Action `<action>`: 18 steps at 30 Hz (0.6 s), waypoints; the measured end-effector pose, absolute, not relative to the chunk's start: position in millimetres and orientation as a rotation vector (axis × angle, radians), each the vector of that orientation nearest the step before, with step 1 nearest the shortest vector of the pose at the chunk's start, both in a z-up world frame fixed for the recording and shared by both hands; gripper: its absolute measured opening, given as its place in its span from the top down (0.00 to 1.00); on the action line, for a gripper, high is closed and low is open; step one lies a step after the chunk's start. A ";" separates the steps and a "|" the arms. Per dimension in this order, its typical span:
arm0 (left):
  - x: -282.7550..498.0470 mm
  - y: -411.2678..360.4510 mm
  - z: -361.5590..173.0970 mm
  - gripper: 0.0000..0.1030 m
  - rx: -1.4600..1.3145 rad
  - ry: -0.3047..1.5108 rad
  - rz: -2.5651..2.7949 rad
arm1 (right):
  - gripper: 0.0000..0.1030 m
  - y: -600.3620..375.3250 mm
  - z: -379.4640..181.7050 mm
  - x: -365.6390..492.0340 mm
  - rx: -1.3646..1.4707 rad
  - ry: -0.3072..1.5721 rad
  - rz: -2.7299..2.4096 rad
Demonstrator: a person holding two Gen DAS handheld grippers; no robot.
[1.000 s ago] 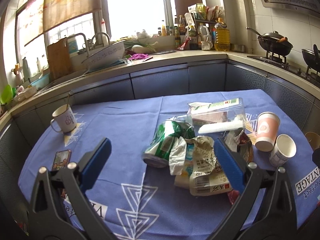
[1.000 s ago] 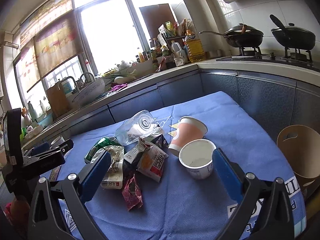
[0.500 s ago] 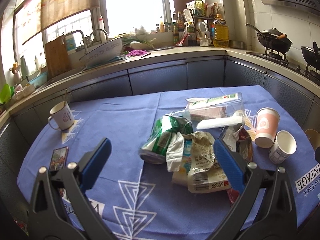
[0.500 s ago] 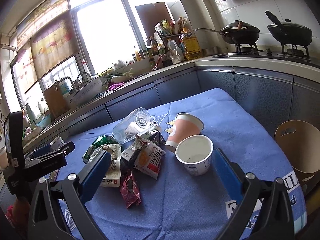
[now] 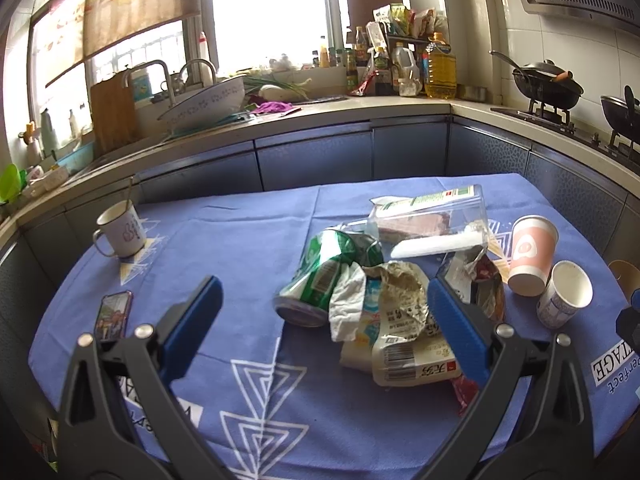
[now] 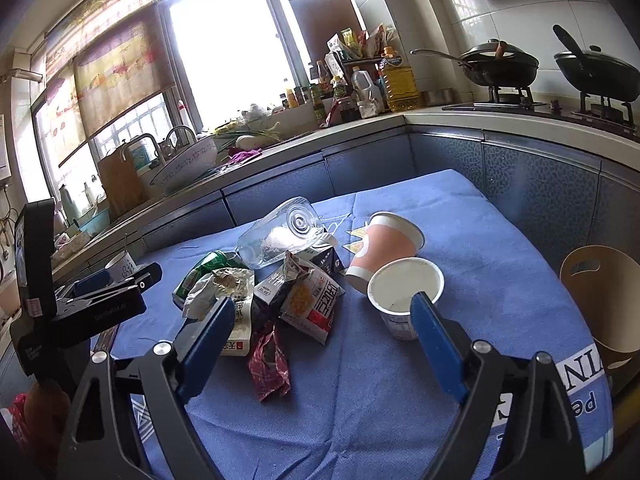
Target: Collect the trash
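A pile of trash lies on the blue tablecloth [image 5: 240,240]: a crushed green can [image 5: 320,276], crumpled white wrappers [image 5: 404,332], a clear plastic bottle [image 5: 432,220] on its side, a pink paper cup [image 5: 532,252] and a white paper cup [image 5: 564,300]. My left gripper [image 5: 324,300] is open and empty, just short of the can and wrappers. My right gripper [image 6: 322,316] is open and empty, above a red wrapper [image 6: 268,364], with the white cup [image 6: 404,292] by its right finger. The pink cup [image 6: 384,244], the bottle [image 6: 280,236] and snack packets [image 6: 312,300] lie beyond.
A white mug [image 5: 120,232] with a spoon and a phone [image 5: 114,314] lie at the table's left. A tan bin [image 6: 604,300] stands off the table's right edge. The left gripper's body [image 6: 80,308] shows at the left of the right wrist view. Kitchen counters and stove pans lie behind.
Both grippers have moved a little closer to the trash pile. Both stay open and empty.
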State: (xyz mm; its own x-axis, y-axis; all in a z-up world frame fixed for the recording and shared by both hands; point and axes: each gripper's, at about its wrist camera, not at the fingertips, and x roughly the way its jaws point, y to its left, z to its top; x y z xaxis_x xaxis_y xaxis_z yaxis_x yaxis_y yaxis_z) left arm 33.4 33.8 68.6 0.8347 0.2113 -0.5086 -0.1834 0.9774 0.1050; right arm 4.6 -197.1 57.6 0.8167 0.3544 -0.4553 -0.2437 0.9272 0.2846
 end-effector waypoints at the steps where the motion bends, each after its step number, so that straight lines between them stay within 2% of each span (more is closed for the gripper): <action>1: 33.4 34.1 68.4 0.05 0.051 0.545 0.210 | 0.19 -197.5 56.9 5.1 0.220 0.530 0.325; 7: 36.1 34.9 61.5 0.05 0.036 0.552 0.198 | 0.26 -195.7 51.2 8.3 0.218 0.564 0.347; 14: 37.1 40.7 51.4 0.05 -0.010 0.552 0.109 | 0.40 -192.1 40.2 13.7 0.209 0.613 0.378; 16: 36.6 43.2 47.8 0.09 -0.047 0.555 0.054 | 0.43 -194.9 35.3 16.3 0.213 0.628 0.376; 18: 39.2 40.4 41.4 0.18 -0.056 0.585 0.002 | 0.46 -198.8 30.1 19.3 0.218 0.644 0.369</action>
State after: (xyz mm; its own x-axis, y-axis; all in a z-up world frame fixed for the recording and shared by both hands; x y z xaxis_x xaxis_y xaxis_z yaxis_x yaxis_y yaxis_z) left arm 39.2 40.4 41.4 0.8339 -0.0136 -0.5518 -0.0180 0.9985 -0.0518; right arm 19.3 -198.8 30.1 0.7384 0.3997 -0.5432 -0.2666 0.9128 0.3094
